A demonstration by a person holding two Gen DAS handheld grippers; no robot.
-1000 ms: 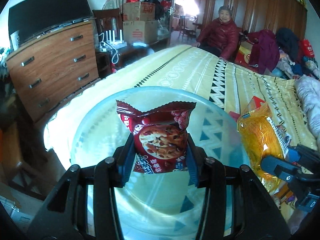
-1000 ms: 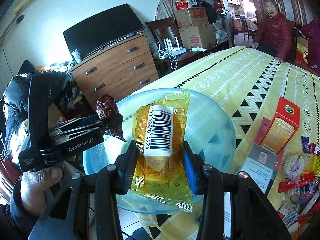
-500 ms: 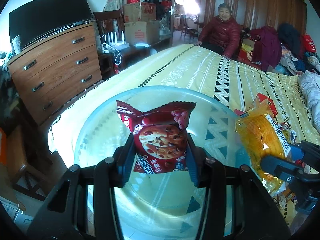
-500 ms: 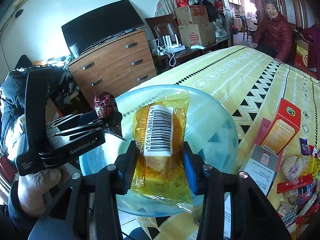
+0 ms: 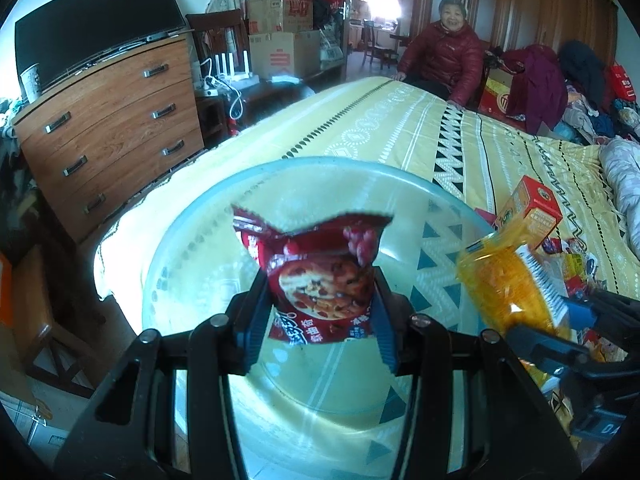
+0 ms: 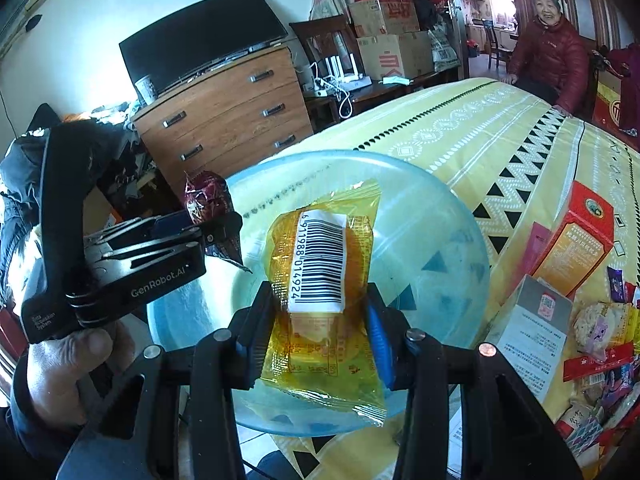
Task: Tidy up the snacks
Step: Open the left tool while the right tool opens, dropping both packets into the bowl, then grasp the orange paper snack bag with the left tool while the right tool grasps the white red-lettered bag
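Two grippers show, a left gripper (image 5: 320,312) and a right gripper (image 6: 320,320), each clamping one snack: one red cookie packet (image 5: 320,280) and one yellow packet (image 6: 324,280). There is one clear bowl (image 6: 440,216), one orange box (image 6: 576,240), one dresser (image 5: 112,128) with three drawers, and one television (image 6: 200,48).

Both tongs are the same build: chunky matte black plastic linkage arms with round silver pivot screws at the joints, and blue rubbery pads lining the inside of each finger. On the right tongs (image 6: 320,320) one pivot screw on the right side looks coppery instead of silver. The left tongs (image 5: 320,312) seen from the side have a pistol-style black body with slotted ribs, white "GenRobot.AI" lettering, plus a smaller white label near the base that's too tiny to read. The left hand (image 6: 68,364) has bare, weathered, wrinkly skin with a dark sleeve at the wrist.
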